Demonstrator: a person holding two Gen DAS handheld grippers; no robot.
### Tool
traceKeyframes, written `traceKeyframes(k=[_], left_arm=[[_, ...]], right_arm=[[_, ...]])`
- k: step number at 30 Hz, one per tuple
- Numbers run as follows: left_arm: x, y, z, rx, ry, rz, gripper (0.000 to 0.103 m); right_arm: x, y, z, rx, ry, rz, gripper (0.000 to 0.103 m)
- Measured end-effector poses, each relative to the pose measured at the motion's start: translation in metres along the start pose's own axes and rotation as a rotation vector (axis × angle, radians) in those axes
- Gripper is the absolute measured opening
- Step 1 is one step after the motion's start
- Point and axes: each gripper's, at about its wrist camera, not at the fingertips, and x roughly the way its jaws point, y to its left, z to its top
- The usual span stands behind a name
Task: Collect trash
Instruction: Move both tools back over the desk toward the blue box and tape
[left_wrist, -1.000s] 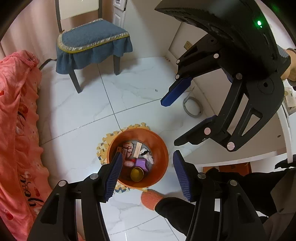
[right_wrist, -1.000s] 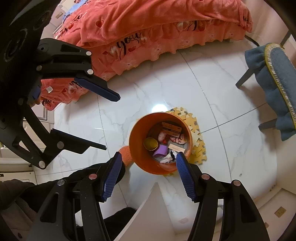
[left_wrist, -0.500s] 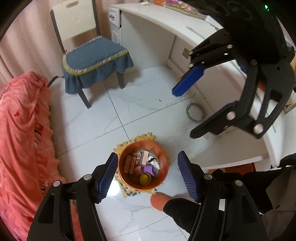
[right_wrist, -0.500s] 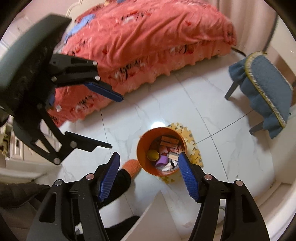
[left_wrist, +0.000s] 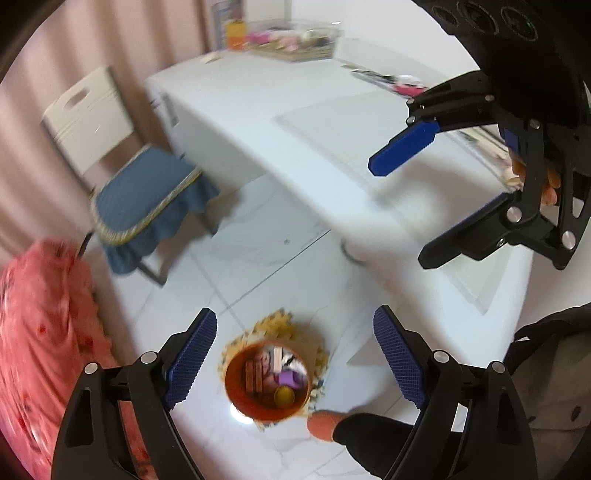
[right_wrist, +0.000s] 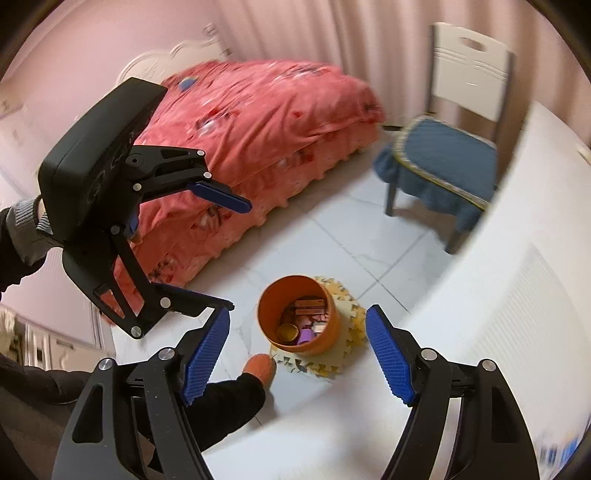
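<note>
An orange trash bin (left_wrist: 266, 384) stands on the floor on a yellow foam mat (left_wrist: 317, 360), far below both grippers. It holds several pieces of trash, among them a purple cup (left_wrist: 289, 378) and a yellow lid (left_wrist: 283, 396). The bin also shows in the right wrist view (right_wrist: 298, 314). My left gripper (left_wrist: 291, 363) is open and empty, high above the bin. My right gripper (right_wrist: 297, 356) is open and empty too. Each gripper shows in the other's view: the right (left_wrist: 424, 195), the left (right_wrist: 218, 251).
A white desk (left_wrist: 303, 147) with clutter at its back runs along the right. A chair with a blue cushion (left_wrist: 147, 195) stands on the tiled floor. A bed with a red cover (right_wrist: 251, 122) is on the other side. The person's orange-socked foot (left_wrist: 322, 424) is beside the bin.
Both grippers have risen well away from the bin, which now looks much smaller. The desk top has come into view. Both stay open and empty.
</note>
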Motion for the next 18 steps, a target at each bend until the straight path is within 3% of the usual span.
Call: traceKeyframes(k=[18], left_arm=[[0.056, -0.142, 0.127, 0.370, -0.023, -0.201, 0.086]], right_arm=[[-0.127, -0.104, -0.160, 0.386, -0.111, -0.245, 0.076]])
